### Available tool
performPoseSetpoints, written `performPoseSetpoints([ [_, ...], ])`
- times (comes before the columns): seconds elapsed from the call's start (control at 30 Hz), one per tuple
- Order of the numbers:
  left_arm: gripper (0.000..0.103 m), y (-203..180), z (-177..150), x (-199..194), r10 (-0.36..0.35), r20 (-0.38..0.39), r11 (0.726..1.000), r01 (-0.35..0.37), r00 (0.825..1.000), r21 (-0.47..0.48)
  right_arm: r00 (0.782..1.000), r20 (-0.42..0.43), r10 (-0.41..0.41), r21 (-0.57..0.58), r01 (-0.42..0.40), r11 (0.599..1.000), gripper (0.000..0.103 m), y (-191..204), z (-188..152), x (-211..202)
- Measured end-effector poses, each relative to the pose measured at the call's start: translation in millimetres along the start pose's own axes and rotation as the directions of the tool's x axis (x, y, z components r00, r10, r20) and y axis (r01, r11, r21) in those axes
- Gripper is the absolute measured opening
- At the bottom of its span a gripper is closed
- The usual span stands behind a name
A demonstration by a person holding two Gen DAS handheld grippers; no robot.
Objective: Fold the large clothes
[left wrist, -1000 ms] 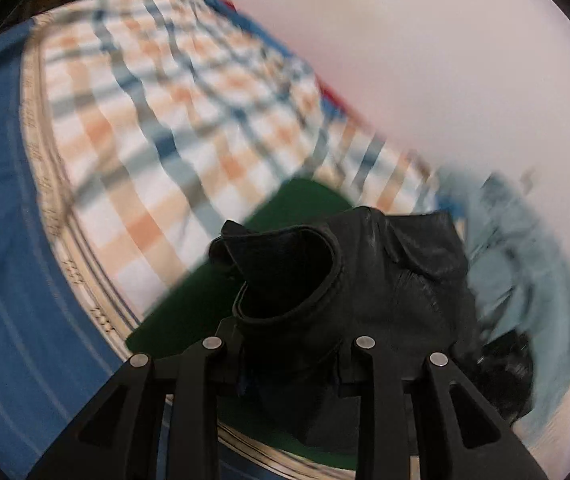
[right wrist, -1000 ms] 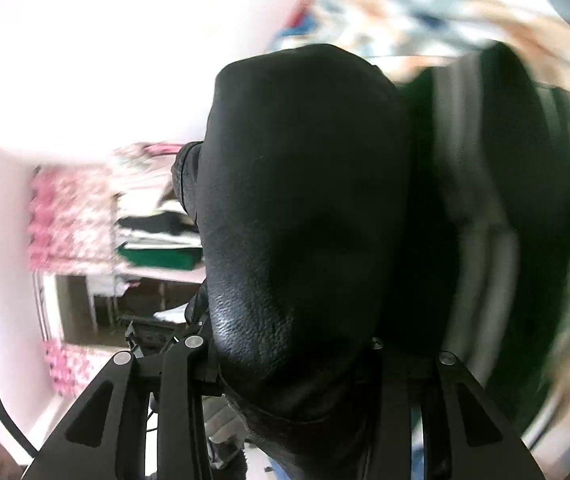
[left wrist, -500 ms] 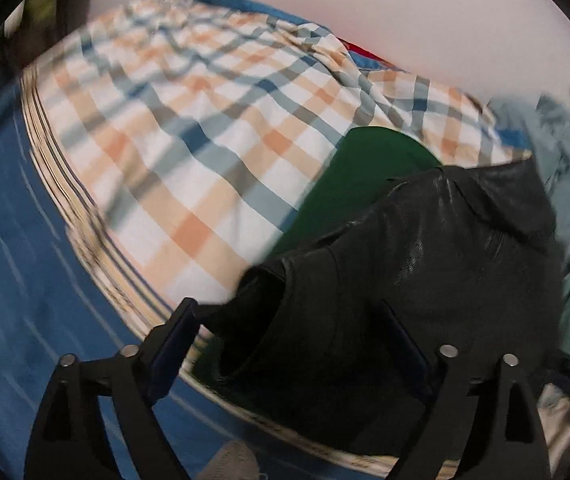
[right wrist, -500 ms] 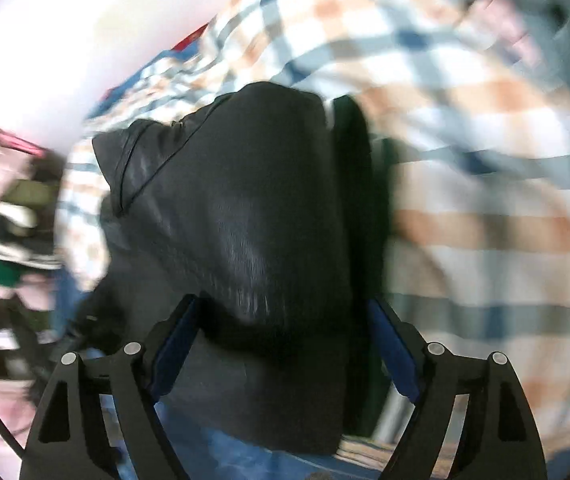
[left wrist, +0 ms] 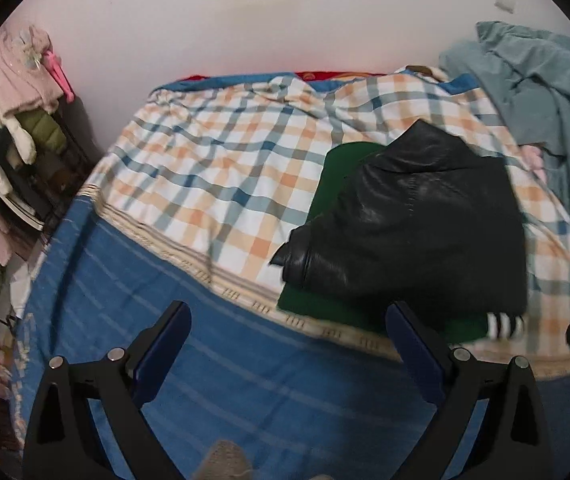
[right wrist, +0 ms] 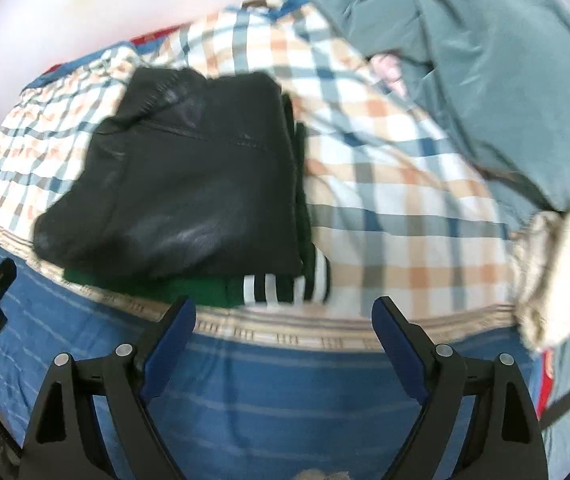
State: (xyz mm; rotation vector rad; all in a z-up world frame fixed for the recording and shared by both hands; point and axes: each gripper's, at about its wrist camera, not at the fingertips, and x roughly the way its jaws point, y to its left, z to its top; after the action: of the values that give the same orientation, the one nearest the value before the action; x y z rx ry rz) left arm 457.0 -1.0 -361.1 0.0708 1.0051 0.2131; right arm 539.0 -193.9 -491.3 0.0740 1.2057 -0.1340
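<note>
A folded black leather jacket lies on a folded green garment with black-and-white striped cuffs, on the checked sheet of the bed. In the right wrist view the jacket sits left of centre over the green garment, with the striped cuffs at its near right corner. My left gripper is open and empty, pulled back over the blue cover in front of the pile. My right gripper is open and empty, just in front of the cuffs.
The checked sheet covers the bed, with a blue striped cover at the near edge. A grey-blue coat with a fur trim lies at the right. A clothes rack stands at the left by the wall.
Both grippers were shut on the black jacket, have opened, let it go and drawn back. The jacket now lies flat and folded on the green garment.
</note>
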Motion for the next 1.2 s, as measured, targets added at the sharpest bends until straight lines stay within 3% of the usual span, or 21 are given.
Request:
performPoseSetpoints([
  [0.23, 0.1, 18, -17, -121, -0.067, 0.012, 0.997, 0.067, 0.998, 0.027, 0.995, 0.089, -0.046, 0.033, 0.043, 0.999, 0.091, -3, -47, -154],
  [0.47, 0.1, 39, -39, -248, -0.114, 0.08, 0.992, 0.109, 0.99, 0.058, 0.984, 0.165, -0.068, 0.064, 0.058, 0.996, 0.091, -12, -110, -306],
  [0.7, 0.1, 58, -56, -347, -0.155, 0.169, 0.986, 0.142, 0.973, 0.087, 0.965, 0.254, -0.073, 0.073, 0.057, 0.996, 0.091, -20, -162, -432],
  [1.0, 0.1, 85, -83, -425, -0.17, 0.243, 0.985, 0.156, 0.955, 0.078, 0.926, 0.374, -0.054, 0.055, 0.035, 0.998, 0.091, -24, -224, -555],
  [1.2, 0.1, 99, -102, -458, -0.182, 0.272, 0.983, 0.166, 0.945, 0.079, 0.912, 0.408, -0.041, 0.06, 0.018, 0.998, 0.091, -29, -258, -601],
])
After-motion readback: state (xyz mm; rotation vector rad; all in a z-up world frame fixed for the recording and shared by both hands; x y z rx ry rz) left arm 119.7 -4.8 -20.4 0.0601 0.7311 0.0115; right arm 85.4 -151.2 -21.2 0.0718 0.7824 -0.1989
